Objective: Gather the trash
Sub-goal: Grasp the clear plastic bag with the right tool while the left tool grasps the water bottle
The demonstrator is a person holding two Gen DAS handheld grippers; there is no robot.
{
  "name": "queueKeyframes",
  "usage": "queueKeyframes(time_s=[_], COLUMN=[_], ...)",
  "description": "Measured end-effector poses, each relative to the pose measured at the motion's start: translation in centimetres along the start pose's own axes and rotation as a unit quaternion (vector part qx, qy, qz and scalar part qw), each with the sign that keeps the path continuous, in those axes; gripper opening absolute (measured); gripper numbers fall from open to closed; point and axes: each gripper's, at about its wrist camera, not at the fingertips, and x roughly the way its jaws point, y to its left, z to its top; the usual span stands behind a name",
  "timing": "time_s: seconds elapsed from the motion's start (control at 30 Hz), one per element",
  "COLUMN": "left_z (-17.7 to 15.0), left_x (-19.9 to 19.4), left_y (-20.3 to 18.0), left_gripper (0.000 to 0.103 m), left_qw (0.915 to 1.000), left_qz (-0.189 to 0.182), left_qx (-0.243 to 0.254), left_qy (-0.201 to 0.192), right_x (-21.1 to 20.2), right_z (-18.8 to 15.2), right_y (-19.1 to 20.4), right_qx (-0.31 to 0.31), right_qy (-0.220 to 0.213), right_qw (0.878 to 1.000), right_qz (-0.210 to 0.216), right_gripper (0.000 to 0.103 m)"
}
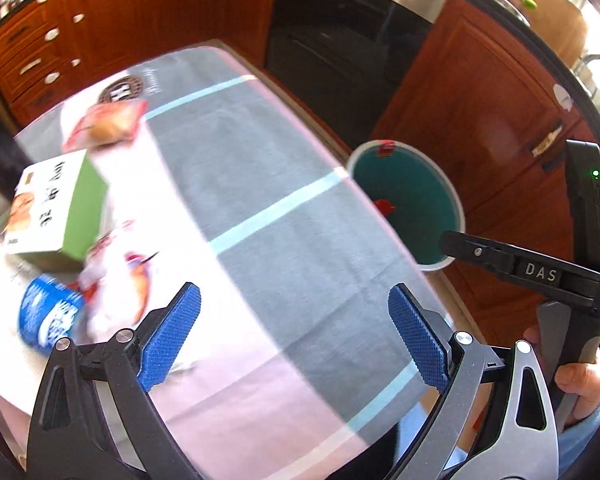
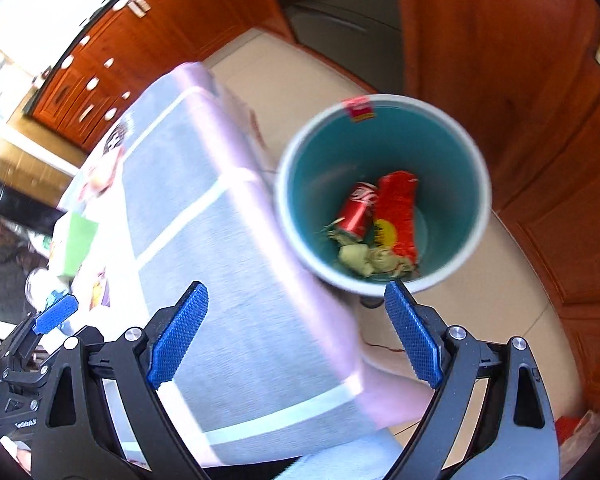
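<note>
Now both my grippers, left (image 1: pixel 294 334) and right (image 2: pixel 296 334), gape empty; bin (image 2: pixel 476 168) sits just off the table edge for easy drops, more trash like the blue can (image 1: pixel 48 320) waits on the table (image 1: pixel 260 168)

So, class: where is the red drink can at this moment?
In the right wrist view, the red drink can lies at the bottom of the teal bin, left of a red wrapper and above crumpled paper.

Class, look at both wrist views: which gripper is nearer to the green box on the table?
Left. The left gripper hangs open over the table near the green box; the right gripper, also open, is by the bin.
</note>
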Motion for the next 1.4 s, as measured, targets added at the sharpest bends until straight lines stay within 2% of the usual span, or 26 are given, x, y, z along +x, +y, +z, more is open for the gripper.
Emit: queueKeyframes(time_s=[0.23,0.27,0.53,0.63,0.87,0.97,1.03,1.1,1.27,1.33,1.37,1.4], left_z=[-2.8,-3.3,-6.1,-6.8,-7.2,-7.0,-6.8,-6.7,-6.0,-5.7,-5.5,-5.4], left_x=[-3.9,-4.4,-7.8,-8.1,-7.6,-7.2,-6.9,-6.6,-6.3,-6.3,-6.3,-6.2], left_y=[7.2,8.3,15.7,17.7,20.5,21.1,21.5,21.9,22.7,23.2,23.4,23.5], left_gripper=[0.095,0.095,0.096,0.096,0.096,0.096,0.096,0.096,0.096,0.096,0.096,0.096], left_qw=[0.997,0.996,0.9844,0.9808,0.977,0.9773,0.9777,0.9781,0.9781,0.9775,0.9772,0.9769], left_qz=[0.025,0.029,0.059,0.069,0.064,0.06,0.058,0.056,0.055,0.054,0.051,0.047], left_qx=[-0.067,-0.078,-0.151,-0.167,-0.19,-0.191,-0.19,-0.189,-0.189,-0.193,-0.195,-0.197], left_qy=[-0.028,-0.032,-0.069,-0.073,-0.071,-0.071,-0.069,-0.068,-0.067,-0.067,-0.067,-0.067], right_x=[0.3,0.3,1.8,2.5,4.7,5.0,5.4,6.1,8.4,9.2,9.7,10.1], right_z=[-1.6,-1.6,-3.2,-3.9,-4.2,-3.8,-3.5,-3.2,-3.0,-2.9,-2.9,-2.9], right_y=[6.2,6.2,14.0,16.6,20.7,22.0,23.0,23.9,25.7,26.0,25.9,25.8], right_qx=[-0.054,-0.054,-0.118,-0.139,-0.157,-0.168,-0.176,-0.18,-0.191,-0.194,-0.194,-0.192], right_qy=[0.011,0.011,0.031,0.036,0.06,0.048,0.047,0.057,0.083,0.091,0.098,0.101], right_qw=[0.998,0.998,0.993,0.99,0.985,0.984,0.983,0.981,0.975,0.974,0.973,0.973], right_qz=[-0.003,-0.003,0.004,0.007,0.026,0.035,0.04,0.051,0.073,0.077,0.08,0.081], right_gripper=[0.086,0.086,0.086,0.086,0.086,0.085,0.076,0.06,0.052,0.038,0.025,0.021])
